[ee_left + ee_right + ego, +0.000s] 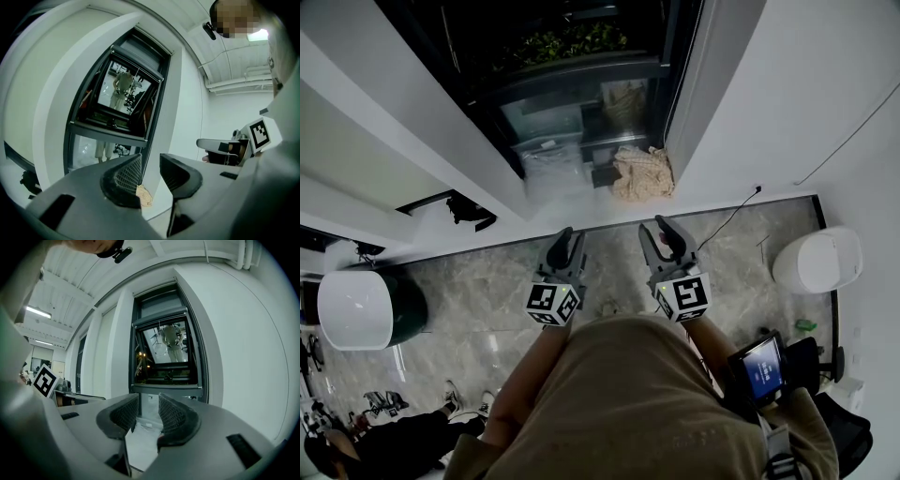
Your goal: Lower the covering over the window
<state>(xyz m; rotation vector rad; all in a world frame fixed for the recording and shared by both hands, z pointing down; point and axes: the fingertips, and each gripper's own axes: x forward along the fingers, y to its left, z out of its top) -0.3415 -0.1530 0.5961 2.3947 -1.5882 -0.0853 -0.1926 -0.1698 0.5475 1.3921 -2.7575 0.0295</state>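
A tall window (572, 75) with a dark frame stands in the white wall ahead. Its glass reflects a person in the left gripper view (123, 101) and in the right gripper view (166, 352). A grey panel (159, 303) fills the top of the frame; no lowered covering shows over the glass. My left gripper (565, 246) (150, 171) and right gripper (666, 234) (149, 411) are held side by side, pointing at the window and well short of it. Both are open with nothing between the pads. A thin dark line (146, 159) runs down beside the frame; whether it is a cord I cannot tell.
A beige cloth (642, 173) and clear plastic boxes (548, 155) lie at the window's foot. A white and green round tub (356, 309) stands at the left and a white bin (817, 261) at the right. A cable (727, 220) crosses the grey floor.
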